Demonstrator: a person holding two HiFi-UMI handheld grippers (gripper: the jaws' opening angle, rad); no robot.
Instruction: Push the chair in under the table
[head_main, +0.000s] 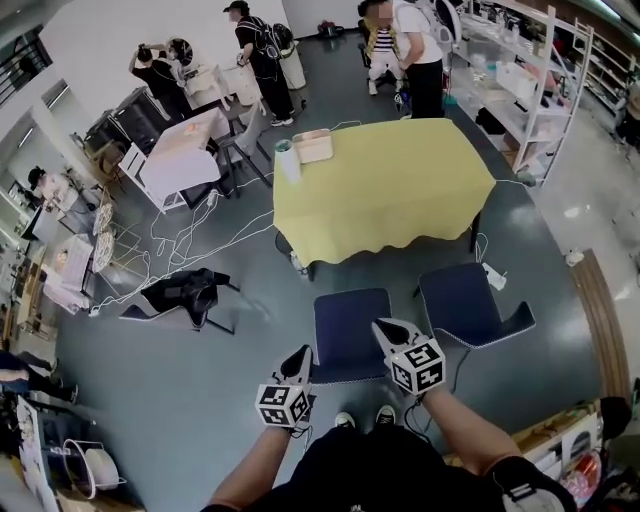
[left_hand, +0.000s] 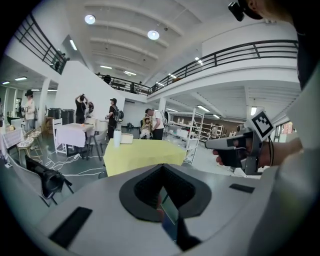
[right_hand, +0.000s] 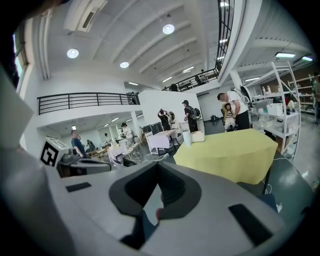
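Note:
A dark blue chair (head_main: 348, 330) stands just in front of me, facing the yellow-covered table (head_main: 380, 190), apart from its near edge. My left gripper (head_main: 302, 354) is shut at the chair's left rear corner. My right gripper (head_main: 383, 327) is shut over the chair's right rear edge. Whether either one touches the chair I cannot tell. In the left gripper view the closed jaws (left_hand: 167, 200) point at the table (left_hand: 142, 155), with blue showing in the slit. The right gripper view shows its closed jaws (right_hand: 155, 205) aimed beside the table (right_hand: 225, 152).
A second blue chair (head_main: 462, 300) stands to the right, near the table's corner. A black chair draped with cloth (head_main: 180, 292) and loose cables (head_main: 180, 235) lie on the floor at left. A paper roll (head_main: 288, 160) and a box (head_main: 313, 147) sit on the table. Several people and shelves (head_main: 530, 90) are beyond.

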